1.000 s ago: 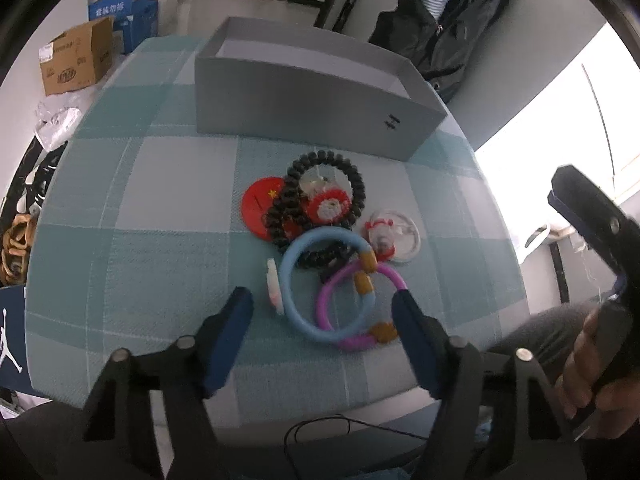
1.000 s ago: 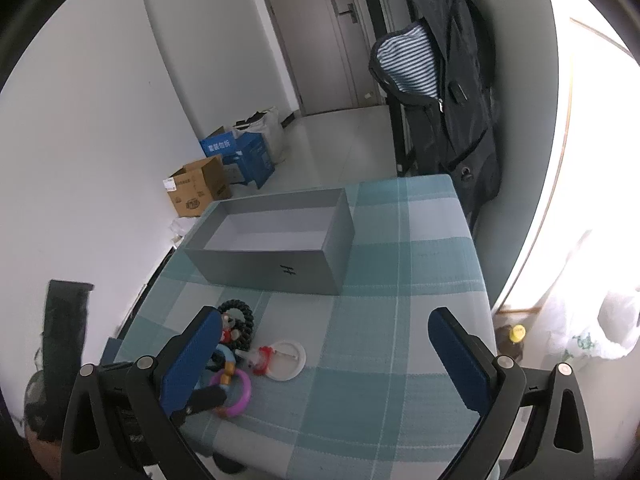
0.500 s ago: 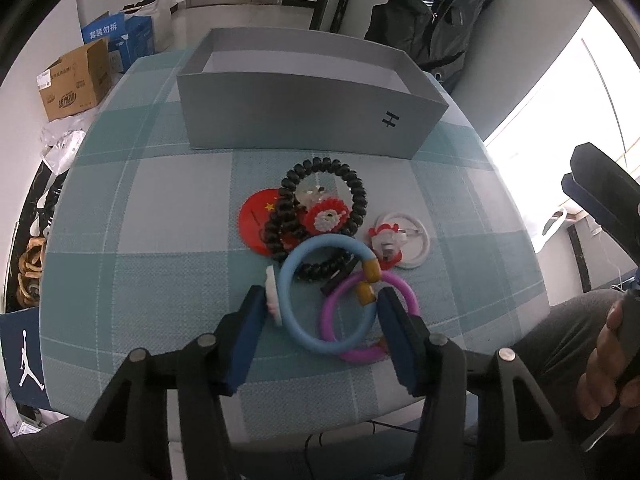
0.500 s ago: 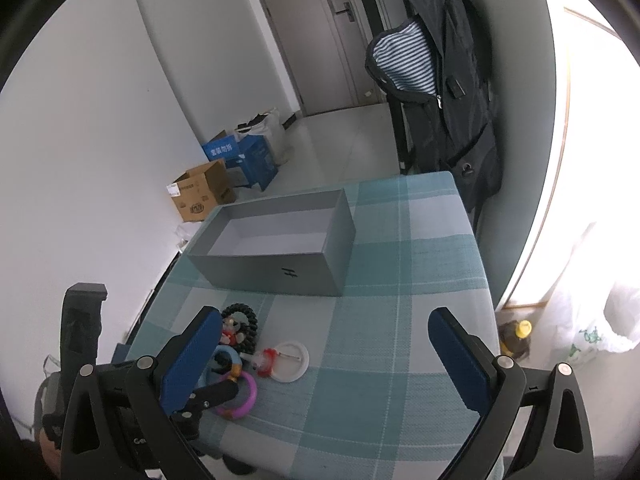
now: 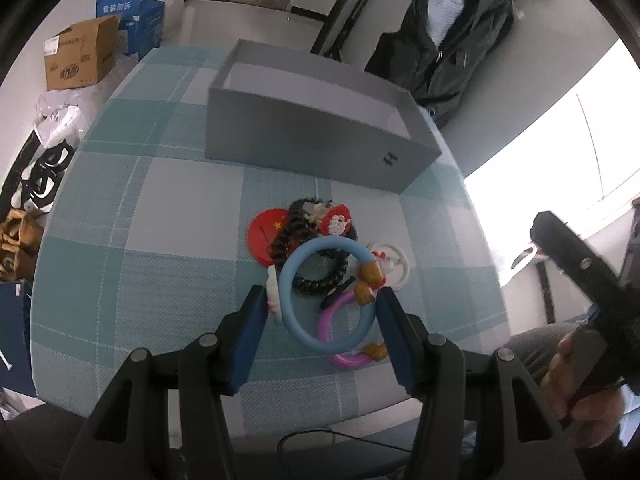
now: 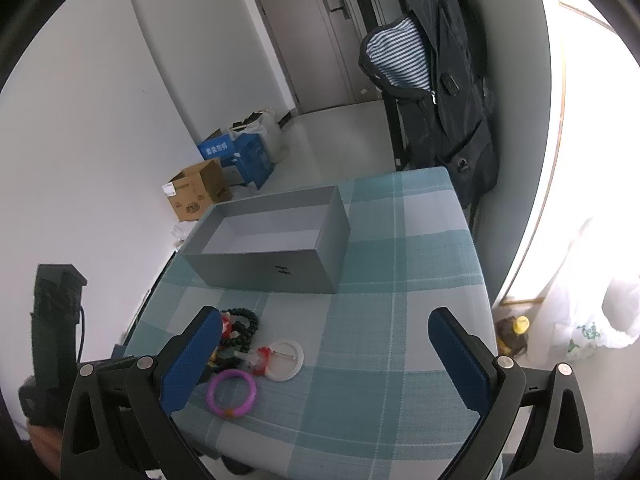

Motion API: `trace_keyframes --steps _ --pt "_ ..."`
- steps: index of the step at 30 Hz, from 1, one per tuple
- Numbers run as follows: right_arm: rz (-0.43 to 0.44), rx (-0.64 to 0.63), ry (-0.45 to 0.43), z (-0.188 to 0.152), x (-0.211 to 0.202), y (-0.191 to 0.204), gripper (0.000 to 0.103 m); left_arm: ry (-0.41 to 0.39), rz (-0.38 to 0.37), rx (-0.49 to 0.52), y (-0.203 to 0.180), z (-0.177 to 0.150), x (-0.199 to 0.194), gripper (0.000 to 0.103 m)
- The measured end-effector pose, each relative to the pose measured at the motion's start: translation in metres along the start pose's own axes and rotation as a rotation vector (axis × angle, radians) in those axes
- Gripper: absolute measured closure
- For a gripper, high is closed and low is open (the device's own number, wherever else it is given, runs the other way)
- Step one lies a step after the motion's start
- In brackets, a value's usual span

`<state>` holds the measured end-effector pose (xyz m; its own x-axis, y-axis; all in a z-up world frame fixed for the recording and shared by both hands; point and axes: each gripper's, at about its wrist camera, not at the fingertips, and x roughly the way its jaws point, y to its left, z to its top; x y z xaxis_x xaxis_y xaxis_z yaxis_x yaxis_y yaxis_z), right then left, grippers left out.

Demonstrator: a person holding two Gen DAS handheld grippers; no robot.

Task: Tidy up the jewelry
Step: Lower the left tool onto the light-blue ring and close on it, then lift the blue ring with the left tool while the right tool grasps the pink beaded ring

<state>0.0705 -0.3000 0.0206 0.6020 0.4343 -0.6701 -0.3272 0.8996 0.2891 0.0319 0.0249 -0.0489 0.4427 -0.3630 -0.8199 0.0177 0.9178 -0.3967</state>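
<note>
A pile of jewelry lies near the table's front edge. A blue ring (image 5: 326,295) is tilted up between the pads of my left gripper (image 5: 320,312), which is shut on it. Under it lie a purple ring (image 5: 340,336), a black bead bracelet (image 5: 316,264), a red disc (image 5: 264,232), a red crochet charm (image 5: 338,220) and a white ring (image 5: 394,266). The right wrist view shows the purple ring (image 6: 231,393), the white ring (image 6: 285,359) and the beads (image 6: 243,325). My right gripper (image 6: 326,364) is open and empty, above the table right of the pile.
An open grey box (image 5: 316,136) stands behind the pile; it also shows in the right wrist view (image 6: 272,246). The table has a teal checked cloth (image 5: 160,240). A dark jacket (image 6: 440,80) hangs behind the table. Cardboard boxes (image 6: 198,190) sit on the floor at left.
My left gripper has moved forward and closed its fingers around the blue ring, which is now tilted up off the pile. My right gripper has barely moved.
</note>
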Motion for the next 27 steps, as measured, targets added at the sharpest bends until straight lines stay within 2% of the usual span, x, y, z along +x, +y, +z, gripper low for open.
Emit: trace_keyframes --steps 7,10,17,20,23,24,27 --pt "0.019 -0.006 0.080 -0.009 0.015 0.007 0.000 -0.045 -0.037 -0.033 0.009 0.005 -0.017 0.053" --pt "0.035 -0.044 0.106 -0.016 0.020 0.016 0.000 -0.074 -0.061 -0.048 0.012 0.007 -0.026 0.053" --pt "0.140 -0.151 0.208 -0.044 0.034 0.052 0.005 -0.148 -0.074 -0.105 0.026 0.010 -0.043 0.053" --pt "0.134 -0.193 0.243 -0.057 0.041 0.067 0.007 -0.170 -0.070 -0.130 0.035 0.008 -0.050 0.053" --pt "0.133 -0.226 0.273 -0.064 0.049 0.076 0.014 -0.181 -0.077 -0.154 0.042 0.008 -0.053 0.053" --pt "0.132 -0.240 0.279 -0.066 0.051 0.080 0.021 -0.185 -0.078 -0.157 0.044 0.008 -0.055 0.053" --pt "0.072 -0.311 0.275 -0.073 0.057 0.093 0.024 -0.195 -0.086 -0.165 0.047 0.009 -0.057 0.053"
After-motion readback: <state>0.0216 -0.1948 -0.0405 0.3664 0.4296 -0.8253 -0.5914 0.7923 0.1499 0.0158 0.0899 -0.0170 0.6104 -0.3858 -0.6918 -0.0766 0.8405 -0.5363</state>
